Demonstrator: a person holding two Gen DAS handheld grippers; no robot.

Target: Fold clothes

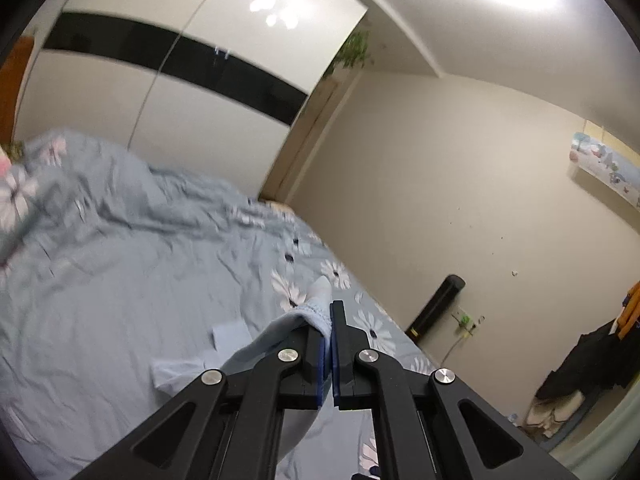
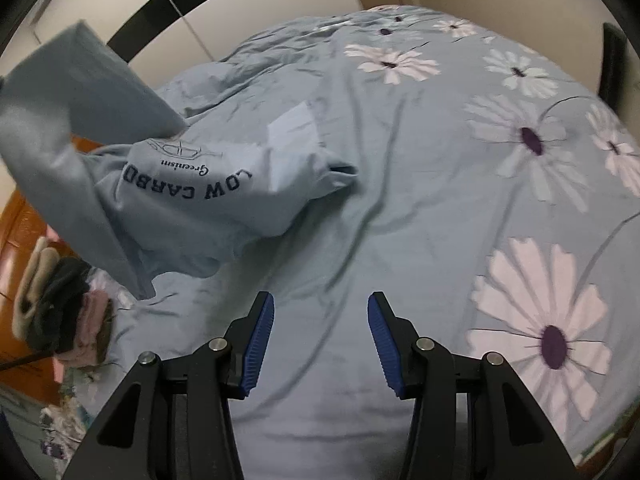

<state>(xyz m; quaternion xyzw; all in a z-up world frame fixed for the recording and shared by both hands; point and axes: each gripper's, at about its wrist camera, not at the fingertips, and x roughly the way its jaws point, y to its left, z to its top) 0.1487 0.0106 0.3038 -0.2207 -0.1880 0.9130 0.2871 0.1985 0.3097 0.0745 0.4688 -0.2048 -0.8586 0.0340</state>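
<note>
A light blue T-shirt [image 2: 192,196] with dark "LOW CARBON" lettering is partly lifted off the bed at the left of the right wrist view, one part hanging in the air at the upper left. My left gripper [image 1: 331,320] is shut on a ribbed edge of the T-shirt [image 1: 316,312] and holds it above the bed. The cloth drapes down to the left of the fingers. My right gripper [image 2: 321,320] is open and empty, low over the bare bedspread, to the right of and below the shirt.
The bed [image 2: 440,208] has a blue bedspread with white daisies. Folded dark and pink clothes [image 2: 64,316] lie at its left edge by a wooden frame. A wardrobe [image 1: 168,92] stands behind the bed. Dark clothes [image 1: 588,364] hang by the right wall.
</note>
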